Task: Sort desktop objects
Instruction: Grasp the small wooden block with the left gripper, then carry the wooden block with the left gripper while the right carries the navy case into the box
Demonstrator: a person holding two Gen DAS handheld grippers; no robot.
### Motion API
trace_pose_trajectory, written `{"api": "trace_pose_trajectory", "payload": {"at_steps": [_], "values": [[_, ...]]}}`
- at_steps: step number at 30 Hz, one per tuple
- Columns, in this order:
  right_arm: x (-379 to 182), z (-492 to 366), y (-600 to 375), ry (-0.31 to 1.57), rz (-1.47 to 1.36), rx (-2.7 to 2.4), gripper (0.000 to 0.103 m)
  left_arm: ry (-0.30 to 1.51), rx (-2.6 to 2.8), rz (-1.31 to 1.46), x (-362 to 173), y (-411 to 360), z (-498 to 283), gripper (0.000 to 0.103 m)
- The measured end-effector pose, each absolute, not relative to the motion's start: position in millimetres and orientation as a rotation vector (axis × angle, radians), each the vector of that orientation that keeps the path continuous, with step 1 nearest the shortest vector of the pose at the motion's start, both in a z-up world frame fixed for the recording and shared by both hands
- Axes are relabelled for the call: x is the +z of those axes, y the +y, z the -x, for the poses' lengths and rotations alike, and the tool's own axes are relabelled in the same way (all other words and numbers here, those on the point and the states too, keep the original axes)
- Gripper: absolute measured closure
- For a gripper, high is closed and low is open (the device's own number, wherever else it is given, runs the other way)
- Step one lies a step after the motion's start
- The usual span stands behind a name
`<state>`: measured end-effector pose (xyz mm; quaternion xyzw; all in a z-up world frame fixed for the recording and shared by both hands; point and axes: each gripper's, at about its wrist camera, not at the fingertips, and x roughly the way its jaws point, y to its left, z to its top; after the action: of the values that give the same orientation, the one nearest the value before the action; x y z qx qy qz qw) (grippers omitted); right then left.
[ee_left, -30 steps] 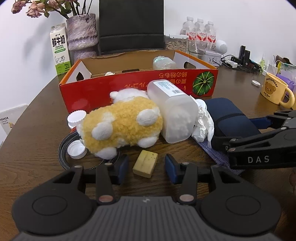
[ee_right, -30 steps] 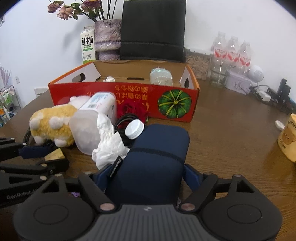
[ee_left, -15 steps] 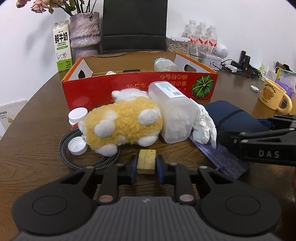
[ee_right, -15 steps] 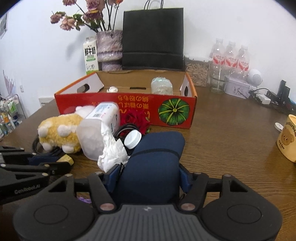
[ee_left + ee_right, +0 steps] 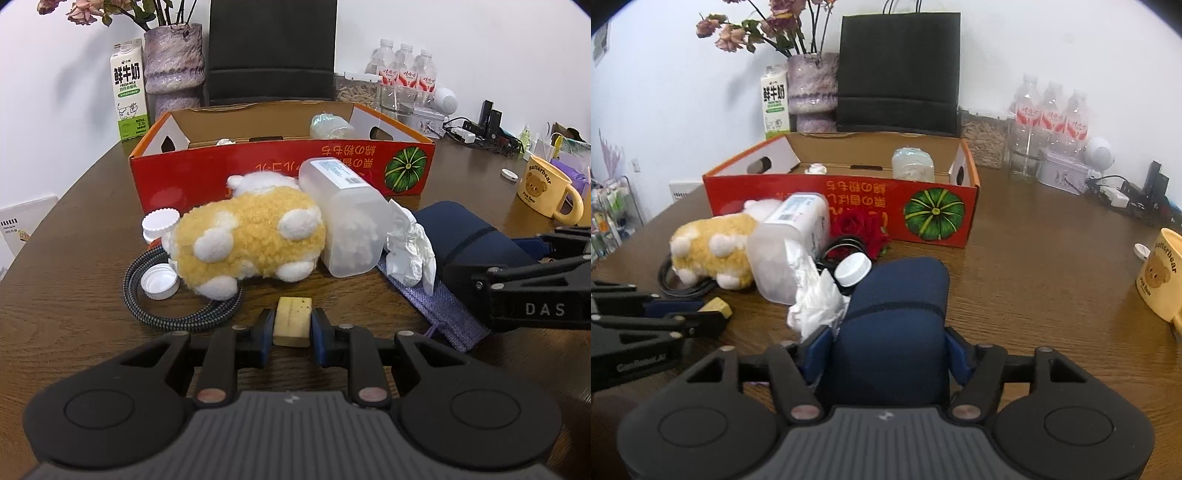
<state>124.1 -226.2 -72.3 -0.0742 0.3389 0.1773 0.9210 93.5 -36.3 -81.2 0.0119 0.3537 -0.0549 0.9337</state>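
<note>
Nearest, the left gripper (image 5: 292, 326) is clamped narrow on a small yellow block (image 5: 293, 322), its blue pads flat against the block's two sides just above the wooden table (image 5: 74, 295); the right gripper (image 5: 886, 350) straddles a navy pouch (image 5: 894, 325), its jaws opening a little while both pads are against the pouch's sides; under the pouch's left edge lies a purple cloth (image 5: 439, 306), touching it; just beyond the block sit a coiled braided cable (image 5: 177, 317) and a white cap (image 5: 159, 282) inside its loop; on the cable rests a yellow plush toy (image 5: 243, 243), pressed against a clear plastic jar (image 5: 343, 218) lying on its side, with crumpled white tissue (image 5: 410, 247) at the jar's mouth; behind these stands the red cardboard box (image 5: 280, 173), open-topped, holding a wrapped pale bundle (image 5: 330, 125); far right, a yellow mug (image 5: 546, 188); at the back, a milk carton (image 5: 127, 90) beside a vase (image 5: 173, 62).
</note>
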Motion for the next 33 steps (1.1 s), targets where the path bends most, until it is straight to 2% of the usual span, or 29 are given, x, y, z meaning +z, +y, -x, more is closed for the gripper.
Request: {"api": "trace_pose_trajectory", "payload": {"at_steps": [3, 6, 10, 20, 33], "values": [[-75.2, -130.4, -218.0, 0.71, 0.203, 0.342, 0.033, 0.725, -0.108, -0.025, -81.9, -36.5, -94.2, 0.08], [-81.7, -138.3, -210.8, 0.73, 0.243, 0.322, 0.033, 0.726, -0.108, -0.027, -82.1, -36.8, -94.8, 0.08], [-81.7, -136.6, -212.2, 0.696, 0.249, 0.331, 0.042, 0.723, -0.111, -0.021, -81.7, -35.4, -94.5, 0.081], [-64.8, -122.6, -229.7, 0.641, 0.172, 0.343, 0.042, 0.671, -0.126, -0.014, -67.9, -35.0, -87.6, 0.081], [-21.2, -131.6, -230.3, 0.503, 0.15, 0.368, 0.042, 0.544, -0.126, -0.001, -21.9, -28.6, -92.4, 0.081]]}}
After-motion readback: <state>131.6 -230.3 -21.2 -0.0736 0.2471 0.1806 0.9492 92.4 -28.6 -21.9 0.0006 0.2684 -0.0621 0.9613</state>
